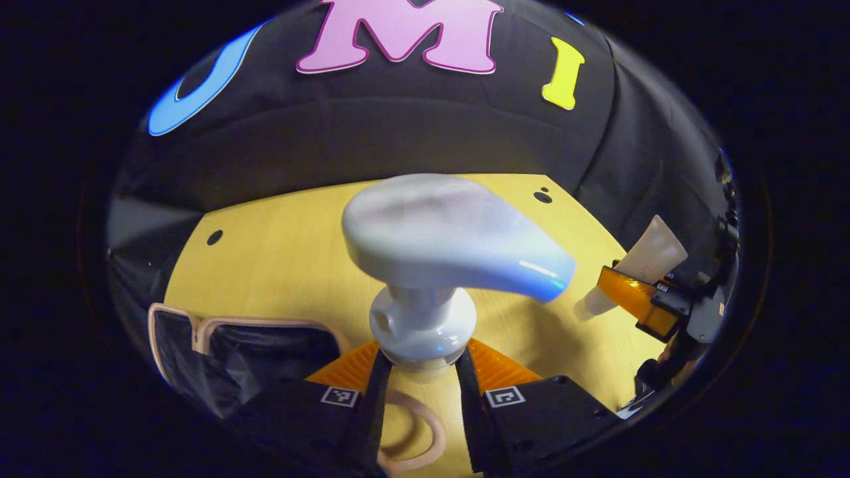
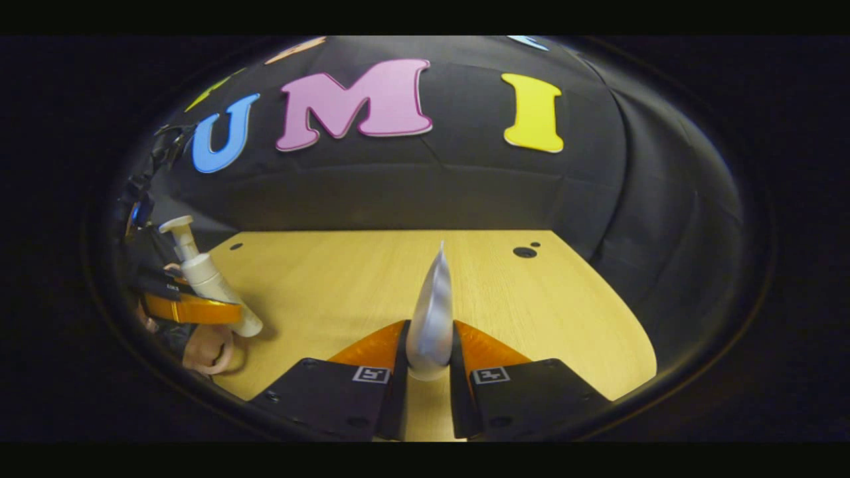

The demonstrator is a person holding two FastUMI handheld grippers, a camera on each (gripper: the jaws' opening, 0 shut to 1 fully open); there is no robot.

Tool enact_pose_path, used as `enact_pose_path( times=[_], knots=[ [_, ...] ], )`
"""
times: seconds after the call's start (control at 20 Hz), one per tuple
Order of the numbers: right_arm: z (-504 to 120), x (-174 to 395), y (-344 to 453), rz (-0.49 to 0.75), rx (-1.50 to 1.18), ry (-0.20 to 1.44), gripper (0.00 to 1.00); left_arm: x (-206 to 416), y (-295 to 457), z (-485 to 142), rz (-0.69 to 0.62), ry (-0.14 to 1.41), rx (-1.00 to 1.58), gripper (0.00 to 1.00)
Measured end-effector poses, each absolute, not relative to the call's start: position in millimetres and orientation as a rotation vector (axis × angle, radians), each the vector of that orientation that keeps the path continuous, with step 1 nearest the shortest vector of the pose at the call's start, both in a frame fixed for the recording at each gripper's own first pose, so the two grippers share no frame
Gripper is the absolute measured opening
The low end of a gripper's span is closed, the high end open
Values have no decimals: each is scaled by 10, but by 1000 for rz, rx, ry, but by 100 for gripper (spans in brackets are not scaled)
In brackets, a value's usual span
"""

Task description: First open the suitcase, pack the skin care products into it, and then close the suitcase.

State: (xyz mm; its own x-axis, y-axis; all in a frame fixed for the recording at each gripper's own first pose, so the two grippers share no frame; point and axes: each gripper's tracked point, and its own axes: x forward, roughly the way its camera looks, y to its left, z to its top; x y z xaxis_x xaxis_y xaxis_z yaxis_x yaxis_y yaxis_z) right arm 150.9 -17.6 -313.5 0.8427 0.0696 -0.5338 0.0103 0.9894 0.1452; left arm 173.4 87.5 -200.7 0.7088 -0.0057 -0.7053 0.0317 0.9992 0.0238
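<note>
A white pump bottle fills the middle of the left gripper view, and my left gripper is shut on its neck just under the pump head. Below and to the left lies the suitcase, pink-rimmed, open, with a dark lining. A pink loop shows between my fingers. In the right gripper view my right gripper is shut on a pale tube, seen edge-on and pointing up. Each gripper also appears in the other's view: the right gripper with the tube, the left gripper with the bottle.
Everything stands over a yellow wooden table with small dark holes near its far corners. The black cloth wall rises right behind the table's far edge.
</note>
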Motion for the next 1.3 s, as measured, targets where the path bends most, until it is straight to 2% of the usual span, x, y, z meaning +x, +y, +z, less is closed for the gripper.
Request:
enact_pose_path(
  times=[0.1,0.15,0.3,0.5,0.6,0.65,0.7,0.75,0.9,1.0,1.05,1.1,1.3],
  knots=[
    [-2881,1409,-109,54,141,536,30,1501,1105,-1730,-15,786,49,51],
    [-2748,1379,-65,63,143,515,30,1375,1240,-1668,-7,803,47,54],
    [-2347,1331,136,89,159,453,30,980,1669,-1644,44,885,19,54],
    [-1860,1291,486,140,164,358,30,367,2107,-1954,61,1069,30,54],
    [-1763,1221,660,166,163,342,30,90,2282,-2189,76,1174,22,54],
    [-1726,1183,738,177,166,341,26,-7,2312,-2325,79,1218,7,55],
    [-1711,1133,821,183,162,339,30,-77,2314,-2455,78,1255,-11,58],
    [-1688,1091,880,186,163,339,30,-145,2314,-2611,76,1285,-28,54],
    [-1634,935,1073,204,167,347,30,-330,2360,-2885,79,1380,-44,54],
    [-1604,880,1193,218,148,341,30,-269,2417,-2980,85,1383,-30,54],
    [-1636,856,1264,227,145,356,29,-248,2456,-3050,104,1403,-45,58],
    [-1697,824,1359,239,149,384,29,-248,2485,-3135,115,1407,-69,55],
    [-1874,753,1908,336,201,501,30,-260,2553,-3115,84,1354,-111,59]
  ],
)
